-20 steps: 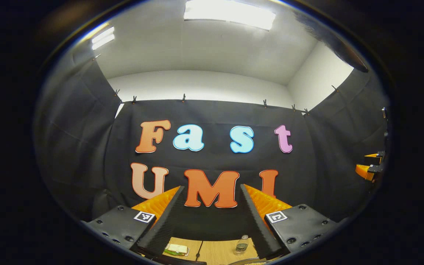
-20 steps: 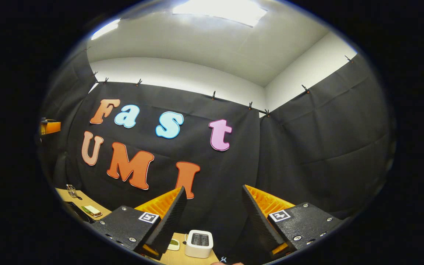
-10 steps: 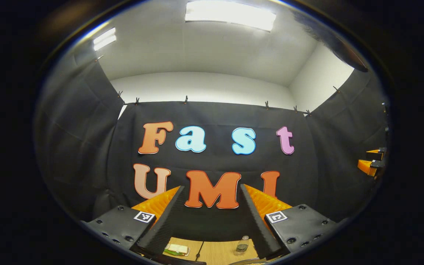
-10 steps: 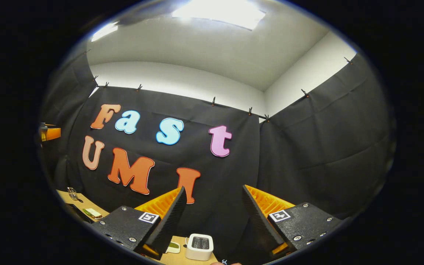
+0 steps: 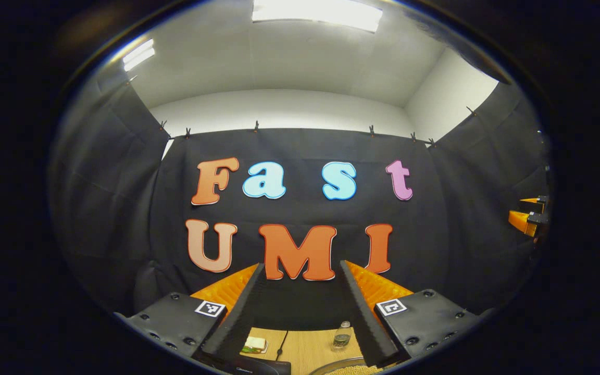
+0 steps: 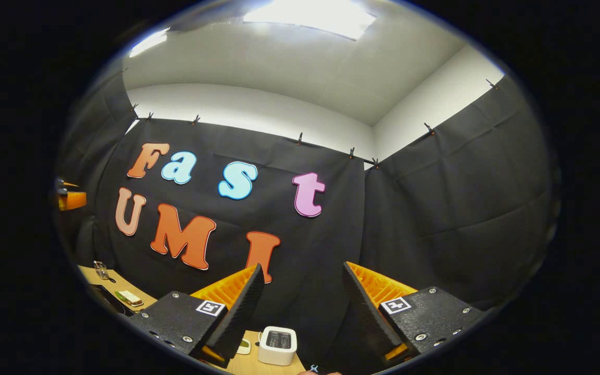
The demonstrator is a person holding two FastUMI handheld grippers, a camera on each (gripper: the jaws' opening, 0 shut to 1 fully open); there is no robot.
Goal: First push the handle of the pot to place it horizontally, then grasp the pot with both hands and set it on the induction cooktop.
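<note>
Held high and facing the black cloth wall, my left gripper [image 5: 300, 265] is open with nothing between its fingers. At the bottom edge of the left gripper view a curved metal rim [image 5: 339, 367] with grainy contents peeks in; it looks like the pot, and its handle is hidden. A black slab edge [image 5: 250, 369] lies beside it, possibly the cooktop. My right gripper [image 6: 302, 266] is also open and empty, raised above the table. Each gripper appears small at the other view's side edge: the right gripper [image 5: 526, 219] and the left gripper [image 6: 71, 199].
A wooden table [image 5: 300, 350] runs below, with a small clear bottle [image 5: 341, 337] and a small packet [image 5: 254, 344] on it. A white toaster [image 6: 277, 345] stands near the back wall. A small flat item [image 6: 129, 298] and a glass object [image 6: 101, 270] lie on the table's left part.
The left gripper view has tipped down a little: the wall letters sit higher and more of the table and the curved rim shows. The right gripper has barely shifted. Both stay open.
</note>
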